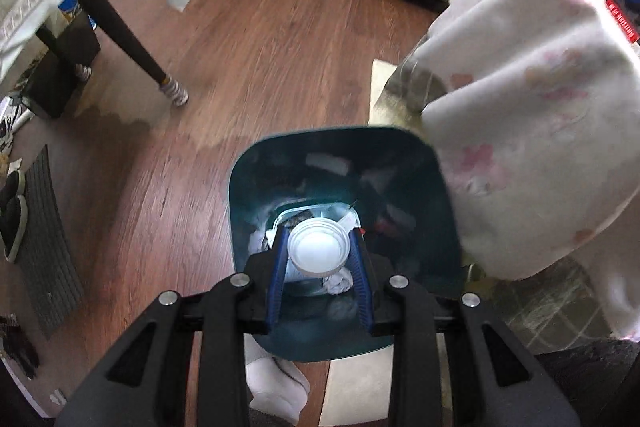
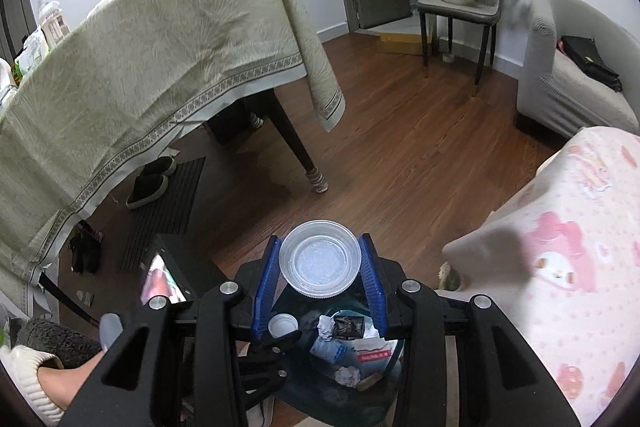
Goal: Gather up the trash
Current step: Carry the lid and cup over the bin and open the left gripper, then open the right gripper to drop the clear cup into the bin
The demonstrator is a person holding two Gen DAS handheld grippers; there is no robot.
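Note:
A dark teal trash bin (image 1: 436,187) stands on the wood floor, with crumpled paper (image 1: 338,283) and wrappers inside. My left gripper (image 1: 320,251) is shut on a small white plastic cup (image 1: 318,247) and holds it over the bin's opening. My right gripper (image 2: 320,263) is shut on a clear plastic cup (image 2: 320,259), its open mouth facing the camera. Below it, the bin (image 2: 320,399) shows trash such as a black wrapper (image 2: 348,327) and paper balls. The left gripper (image 2: 276,339) with its white cup (image 2: 283,325) is also seen over the bin.
A table with a pale green cloth (image 2: 140,67) and dark legs (image 2: 296,143) stands left. A pink-patterned blanket (image 2: 560,267) hangs right of the bin. A grey mat (image 2: 164,211) with shoes (image 2: 150,183), a chair (image 2: 460,11), a sofa (image 2: 568,67) and my slippered foot (image 2: 36,375) are around.

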